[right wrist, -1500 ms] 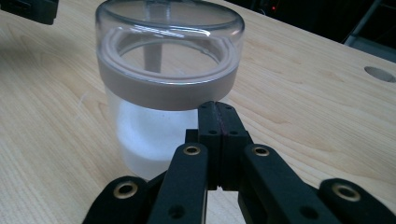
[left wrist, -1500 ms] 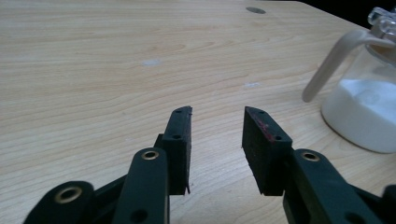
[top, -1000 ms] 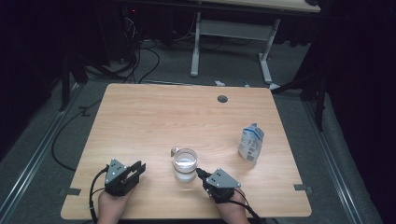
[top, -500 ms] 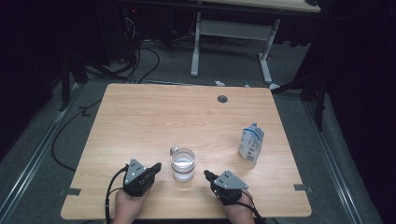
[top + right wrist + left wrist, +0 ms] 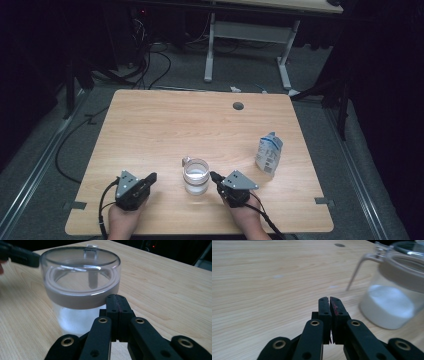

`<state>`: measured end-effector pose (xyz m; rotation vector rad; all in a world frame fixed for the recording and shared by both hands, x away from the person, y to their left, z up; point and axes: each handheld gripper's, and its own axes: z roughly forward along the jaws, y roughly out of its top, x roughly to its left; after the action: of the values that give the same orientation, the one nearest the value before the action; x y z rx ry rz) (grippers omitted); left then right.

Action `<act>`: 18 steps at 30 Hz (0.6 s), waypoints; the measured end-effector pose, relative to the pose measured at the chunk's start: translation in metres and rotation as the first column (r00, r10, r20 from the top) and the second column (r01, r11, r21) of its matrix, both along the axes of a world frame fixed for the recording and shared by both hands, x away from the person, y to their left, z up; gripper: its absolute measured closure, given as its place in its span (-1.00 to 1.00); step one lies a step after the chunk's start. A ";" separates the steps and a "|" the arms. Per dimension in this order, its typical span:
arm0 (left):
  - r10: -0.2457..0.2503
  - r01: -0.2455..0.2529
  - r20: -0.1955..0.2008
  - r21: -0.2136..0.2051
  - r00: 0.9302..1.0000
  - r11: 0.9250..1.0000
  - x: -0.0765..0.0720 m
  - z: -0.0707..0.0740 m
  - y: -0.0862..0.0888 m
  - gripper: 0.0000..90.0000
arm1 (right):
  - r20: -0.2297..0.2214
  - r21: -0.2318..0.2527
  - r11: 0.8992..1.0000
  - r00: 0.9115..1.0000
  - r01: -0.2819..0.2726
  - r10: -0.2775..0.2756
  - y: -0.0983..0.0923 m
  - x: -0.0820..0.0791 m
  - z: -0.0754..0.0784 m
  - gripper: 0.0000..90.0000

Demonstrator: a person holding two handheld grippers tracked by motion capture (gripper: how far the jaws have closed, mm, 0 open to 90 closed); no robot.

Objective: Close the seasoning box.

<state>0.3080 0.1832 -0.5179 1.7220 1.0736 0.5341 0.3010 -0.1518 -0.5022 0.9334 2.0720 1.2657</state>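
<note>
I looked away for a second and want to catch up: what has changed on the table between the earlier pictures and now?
The left gripper slid in toward the glass jar, then drew back a little; its jaws have just been closing, with nothing between them. The right gripper backed off slightly, then returned beside the jar, shut and empty. Nothing was taken hold of. The jar and the white pouch stayed put.

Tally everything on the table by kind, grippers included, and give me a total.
Clear lidded jars with white powder: 1, the jar at the near middle.
Pouches: 1, the blue and white pouch standing at the right.
Grippers: 2, the left gripper and the right gripper, both with jaws shut on nothing, one on either side of the jar.
Total: 4
</note>
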 end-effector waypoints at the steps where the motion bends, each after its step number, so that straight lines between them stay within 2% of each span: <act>1: 0.006 -0.006 -0.001 -0.002 1.000 1.000 0.000 0.000 0.004 0.93 | 0.000 -0.005 1.000 1.000 0.000 0.000 0.001 -0.003 0.000 1.00; 6: 0.024 -0.024 -0.014 -0.001 1.000 1.000 -0.001 -0.002 0.019 0.91 | 0.001 -0.004 1.000 1.000 -0.019 0.019 0.004 -0.012 0.000 1.00; 18: 0.025 -0.025 -0.019 -0.013 1.000 1.000 -0.001 -0.004 0.021 0.88 | 0.021 -0.007 0.995 0.995 -0.096 0.096 0.030 -0.022 -0.002 1.00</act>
<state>0.3074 0.2038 -0.5216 1.7071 1.1109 0.5259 0.2791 -0.1217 -0.5044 0.8231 2.1256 1.3109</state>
